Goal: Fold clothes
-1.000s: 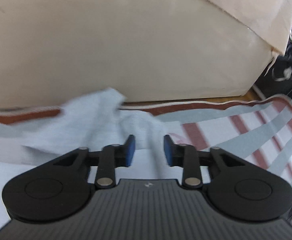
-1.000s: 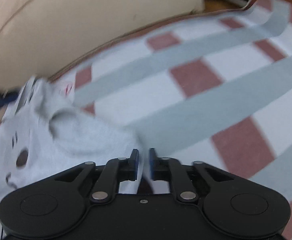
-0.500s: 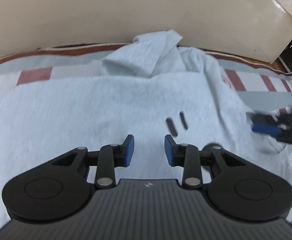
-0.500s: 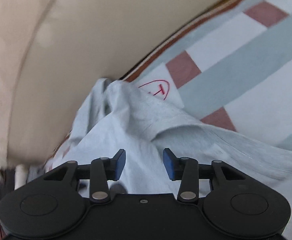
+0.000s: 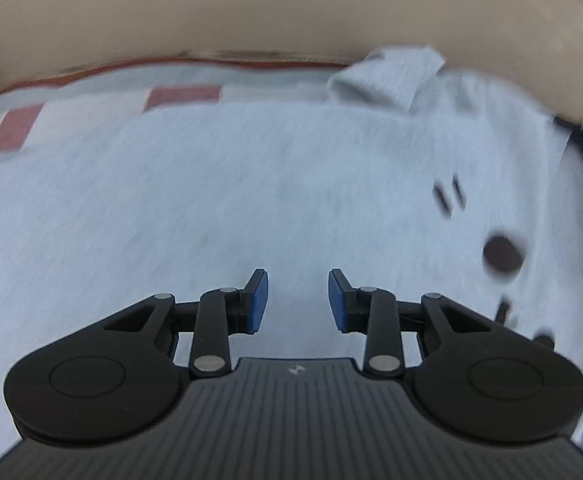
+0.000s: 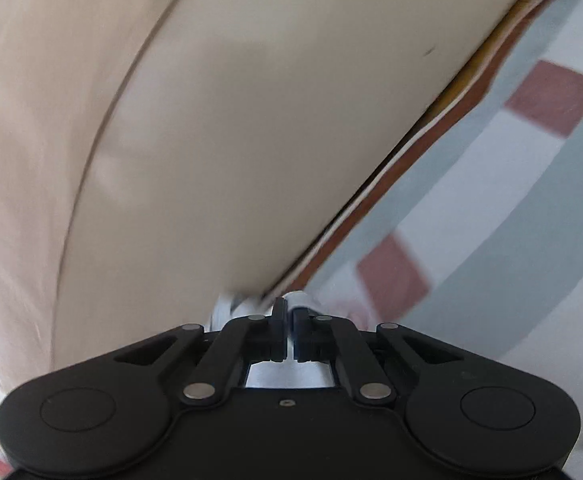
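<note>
Low in the right view, the right hand-held gripper [image 6: 286, 322] has just snapped shut on a bit of the grey shirt [image 5: 251, 184]. The left hand-held gripper [image 5: 297, 300] hangs open and empty above the shirt, which lies spread on the striped blanket [image 6: 491, 216] by the tan cushion [image 6: 251, 100]. I think a fold is starting; next the pinched edge must be carried across.

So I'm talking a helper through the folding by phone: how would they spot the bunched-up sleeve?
Start at the beige cushion that runs along the back of the striped blanket. The pale grey shirt lies spread flat on that blanket. At its far right corner, against the cushion, the sleeve is the only part heaped into a raised lump.
</note>
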A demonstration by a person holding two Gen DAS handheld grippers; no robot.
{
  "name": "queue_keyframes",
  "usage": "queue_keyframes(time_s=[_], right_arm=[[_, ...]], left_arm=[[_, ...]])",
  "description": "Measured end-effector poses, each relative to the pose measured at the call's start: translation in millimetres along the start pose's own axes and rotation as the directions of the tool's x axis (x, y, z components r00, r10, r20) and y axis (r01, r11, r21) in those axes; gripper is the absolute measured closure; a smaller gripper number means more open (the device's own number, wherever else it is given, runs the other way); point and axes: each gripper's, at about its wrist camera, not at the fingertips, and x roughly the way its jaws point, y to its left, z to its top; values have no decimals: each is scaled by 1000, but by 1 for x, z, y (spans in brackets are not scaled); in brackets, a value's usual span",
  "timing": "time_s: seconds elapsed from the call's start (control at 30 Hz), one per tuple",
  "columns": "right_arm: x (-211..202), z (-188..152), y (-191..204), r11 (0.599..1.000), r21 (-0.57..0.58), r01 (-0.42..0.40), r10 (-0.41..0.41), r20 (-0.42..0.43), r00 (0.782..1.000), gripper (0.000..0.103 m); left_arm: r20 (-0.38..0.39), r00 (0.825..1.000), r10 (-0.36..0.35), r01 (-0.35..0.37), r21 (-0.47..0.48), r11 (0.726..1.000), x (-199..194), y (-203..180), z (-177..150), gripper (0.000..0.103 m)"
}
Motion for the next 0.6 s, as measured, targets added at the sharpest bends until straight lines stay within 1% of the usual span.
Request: queue_keyframes(time_s=[0.1,0.17,0.2,0.23,0.27,0.33,0.37,0.4,0.43,0.47,0.5,0.57,0.6], right_arm=[[2,24,-12,997,17,80,-79,-23,997,98],[14,32,-13,985,-43,166,-170,-103,980,97],[17,33,-10,977,-95,193,-203,-119,972,97],[21,33,-5,965,-149,216,-236,-130,963,97],[21,30,-1,955,-179,235,-259,-126,958,98],[19,25,7,934,-234,271,-303,-112,946,97],[19,24,11,913,-266,310,-346,-101,933,90],[22,23,16,876,-312,368,-408,-74,910,84],[22,19,22,820,-370,437,-480,-28,877,65],[25,17,27,760,-422,494,-534,27,845,55],[24,15,32,711,-463,529,-561,79,824,54],[18,12,42,689,-524,500,-529,106,842,55],[14,10,45,700,-547,458,-493,94,865,55]], left_arm=[[-9,1000,10,-10,-5,1000,-19,13,-31,66],[-23,999,25,-25,-6,1000,-28,26,-52,66],[-26,999,38,-38,-17,999,-30,33,-59,66],[-27,999,46,-47,-28,999,-32,41,-65,66],[-22,999,40,-41,-42,998,-34,49,-68,66],[-3,1000,11,-11,-78,997,-36,62,-69,66],[19,1000,-3,5,-94,996,-37,66,-66,66],[41,999,-10,14,-103,995,-38,69,-63,66],[62,998,-2,8,-96,995,-39,69,-59,66],[83,997,5,2,-85,996,-40,68,-56,66],[103,995,11,-5,-63,998,-41,65,-53,66],[127,992,2,2,-32,999,-41,56,-44,66],[134,991,-8,10,-18,1000,-40,51,-38,65]])
